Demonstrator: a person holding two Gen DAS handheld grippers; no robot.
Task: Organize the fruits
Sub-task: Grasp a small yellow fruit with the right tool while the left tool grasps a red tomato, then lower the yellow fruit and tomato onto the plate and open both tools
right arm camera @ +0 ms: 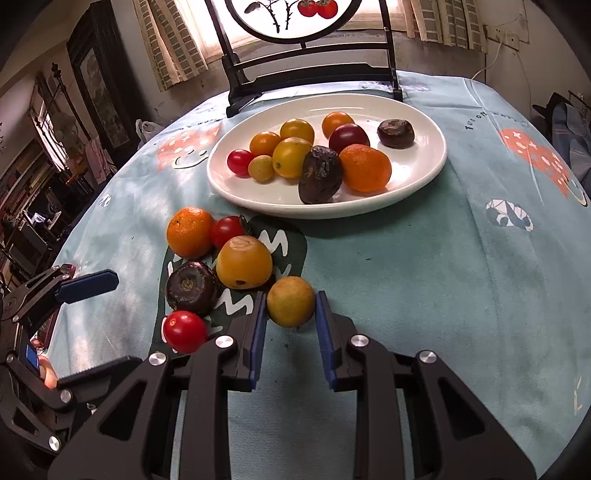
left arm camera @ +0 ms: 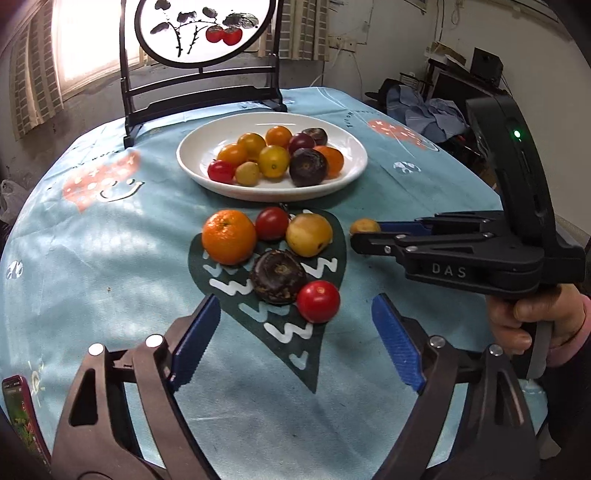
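Observation:
A white plate (left arm camera: 343,177) (right arm camera: 424,173) at the table's middle holds several fruits. In front of it lie a mandarin (left arm camera: 229,237) (right arm camera: 190,232), a red tomato (left arm camera: 271,223) (right arm camera: 227,230), a big yellow fruit (left arm camera: 308,235) (right arm camera: 243,262), a dark fruit (left arm camera: 277,276) (right arm camera: 190,288) and another red tomato (left arm camera: 318,301) (right arm camera: 184,331). My right gripper (right arm camera: 291,314) (left arm camera: 360,236) is shut on a small yellow fruit (right arm camera: 290,301) (left arm camera: 365,225) resting on the cloth. My left gripper (left arm camera: 291,332) is open and empty, just short of the loose fruits.
A framed round screen with painted fruit (left arm camera: 201,29) (right arm camera: 295,14) stands behind the plate. A light blue patterned tablecloth (left arm camera: 92,240) (right arm camera: 443,277) covers the round table. A phone (left arm camera: 22,417) lies at the near left edge.

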